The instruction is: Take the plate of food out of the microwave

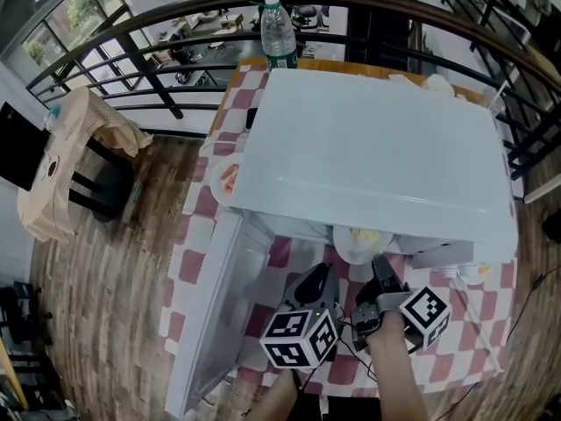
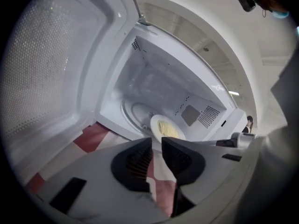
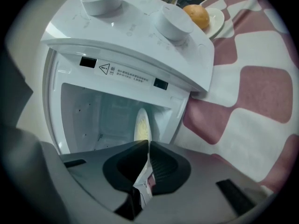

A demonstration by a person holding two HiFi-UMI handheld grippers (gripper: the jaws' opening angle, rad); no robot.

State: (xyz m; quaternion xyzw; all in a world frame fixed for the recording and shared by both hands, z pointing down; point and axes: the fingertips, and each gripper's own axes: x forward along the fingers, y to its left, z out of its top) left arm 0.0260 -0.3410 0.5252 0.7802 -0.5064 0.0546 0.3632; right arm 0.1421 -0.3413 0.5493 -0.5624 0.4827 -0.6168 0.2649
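The white microwave (image 1: 377, 147) stands on the checkered table with its door (image 1: 219, 305) swung open to the left. A white plate of yellow food (image 1: 361, 239) sits at the front of the cavity, also in the left gripper view as the plate (image 2: 168, 127). My right gripper (image 1: 381, 270) reaches to its near rim. In the right gripper view the plate (image 3: 141, 122) runs edge-on into that gripper (image 3: 148, 143), whose jaws are shut on the rim. My left gripper (image 1: 317, 279) hovers just left of the plate, and this left gripper (image 2: 156, 141) is slightly open and holds nothing.
A water bottle (image 1: 279, 32) stands behind the microwave. A second plate of food (image 1: 226, 181) lies to its left. An orange on a saucer (image 3: 196, 14) sits beside the control knobs (image 3: 174, 22). A chair with a bag (image 1: 79, 156) stands on the wooden floor at left.
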